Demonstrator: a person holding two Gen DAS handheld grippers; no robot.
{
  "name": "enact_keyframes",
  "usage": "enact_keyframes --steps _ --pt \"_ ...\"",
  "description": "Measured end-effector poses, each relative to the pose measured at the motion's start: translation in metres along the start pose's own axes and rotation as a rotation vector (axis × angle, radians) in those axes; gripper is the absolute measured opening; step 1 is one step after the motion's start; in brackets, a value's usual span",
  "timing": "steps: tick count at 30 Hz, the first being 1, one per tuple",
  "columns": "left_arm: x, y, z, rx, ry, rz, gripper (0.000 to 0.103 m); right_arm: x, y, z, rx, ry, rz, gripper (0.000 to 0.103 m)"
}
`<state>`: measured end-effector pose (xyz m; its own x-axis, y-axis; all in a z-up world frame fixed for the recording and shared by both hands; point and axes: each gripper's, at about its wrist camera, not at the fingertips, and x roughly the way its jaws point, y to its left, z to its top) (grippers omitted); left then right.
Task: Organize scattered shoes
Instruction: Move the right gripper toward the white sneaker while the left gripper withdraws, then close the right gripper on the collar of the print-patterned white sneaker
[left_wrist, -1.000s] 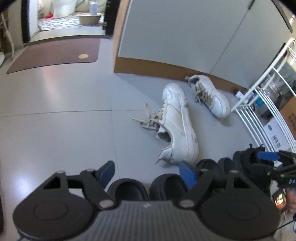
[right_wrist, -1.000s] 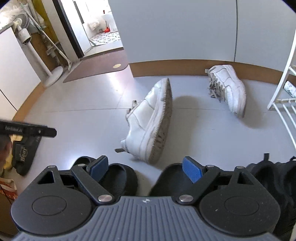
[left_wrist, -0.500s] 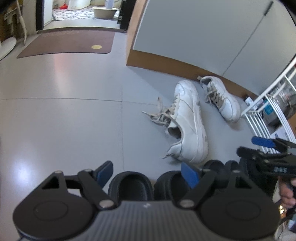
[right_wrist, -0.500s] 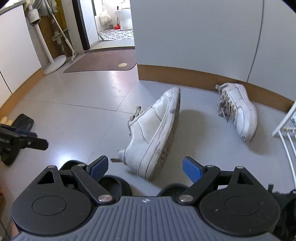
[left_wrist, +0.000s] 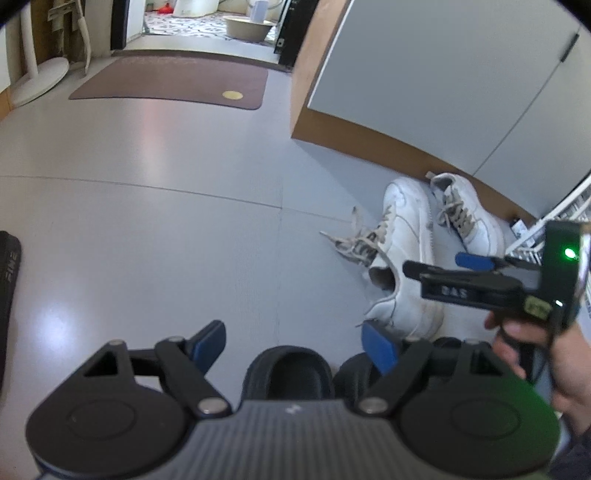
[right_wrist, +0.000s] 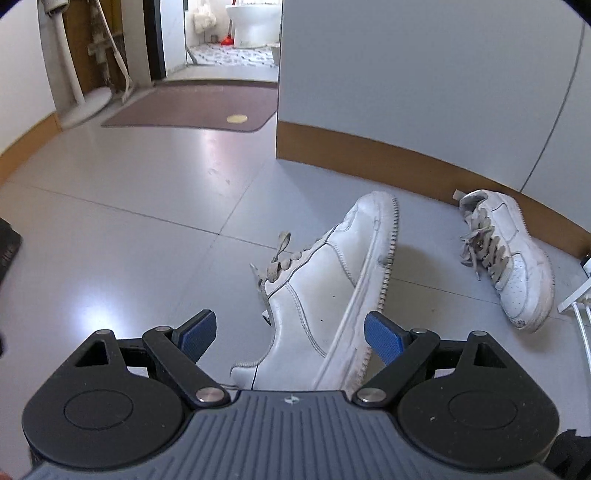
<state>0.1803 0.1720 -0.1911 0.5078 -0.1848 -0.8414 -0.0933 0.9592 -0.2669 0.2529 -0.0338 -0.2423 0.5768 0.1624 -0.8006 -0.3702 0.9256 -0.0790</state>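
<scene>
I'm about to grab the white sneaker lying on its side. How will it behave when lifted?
The tipped white sneaker looks fairly stiff, so it should hold its shape between the open right tool. Its loose laces will probably dangle and drag. Resting on its side, it may rock or flop upright if nudged.

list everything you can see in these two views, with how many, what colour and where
sneakers: 2, white; one tipped on its side mid-floor, one upright by the baseboard
slippers: 2, black, on the floor just under the left claw
mat: 1, brown with a yellow spot, before the doorway
rack: 1, white wire, right edge
fan base: 1, white, by the left wall
basin: 1, beige, past the doorway
toilet: 1, white, in the far room
left claw: 1, black with blue pads, open, above the slippers
right claw: 1, black with blue pads, open, over the tipped sneaker's heel
hand: 1, holding the right claw
</scene>
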Motion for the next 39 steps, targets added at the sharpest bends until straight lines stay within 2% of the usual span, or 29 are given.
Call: enact_keyframes --steps 6,10,12,15,27,30,31,32,36,39 --pt "0.008 -0.004 -0.001 -0.003 0.031 -0.002 0.083 0.024 -0.008 0.003 0.023 0.021 -0.086 0.091" --pt "0.009 -0.011 -0.006 0.012 0.025 -0.006 0.083 0.041 -0.007 0.002 -0.035 0.021 -0.079 0.09" --pt "0.008 -0.012 -0.007 0.012 0.018 -0.002 0.083 0.049 -0.012 0.0 -0.023 0.027 -0.088 0.09" --pt "0.01 -0.012 -0.006 0.006 0.021 0.003 0.083 0.06 -0.012 -0.005 -0.047 0.075 -0.056 0.087" --pt "0.005 -0.014 -0.006 0.009 -0.027 -0.001 0.081 0.07 -0.003 -0.011 -0.099 0.112 -0.127 0.085" --pt "0.006 -0.011 -0.006 0.005 -0.027 0.0 0.081 0.068 -0.002 -0.01 -0.098 0.105 -0.127 0.078" --pt "0.007 -0.009 -0.006 -0.001 -0.024 0.004 0.081 0.066 -0.001 -0.01 -0.101 0.1 -0.12 0.072" --pt "0.008 -0.007 -0.006 -0.007 -0.022 0.008 0.081 0.065 -0.001 -0.01 -0.095 0.099 -0.115 0.069" --pt "0.01 -0.002 -0.006 -0.019 -0.017 0.017 0.081 0.058 -0.016 -0.011 -0.04 0.083 -0.078 0.068" --pt "0.013 0.0 -0.005 -0.027 -0.011 0.016 0.081 0.051 -0.03 -0.012 0.012 0.072 -0.049 0.063"
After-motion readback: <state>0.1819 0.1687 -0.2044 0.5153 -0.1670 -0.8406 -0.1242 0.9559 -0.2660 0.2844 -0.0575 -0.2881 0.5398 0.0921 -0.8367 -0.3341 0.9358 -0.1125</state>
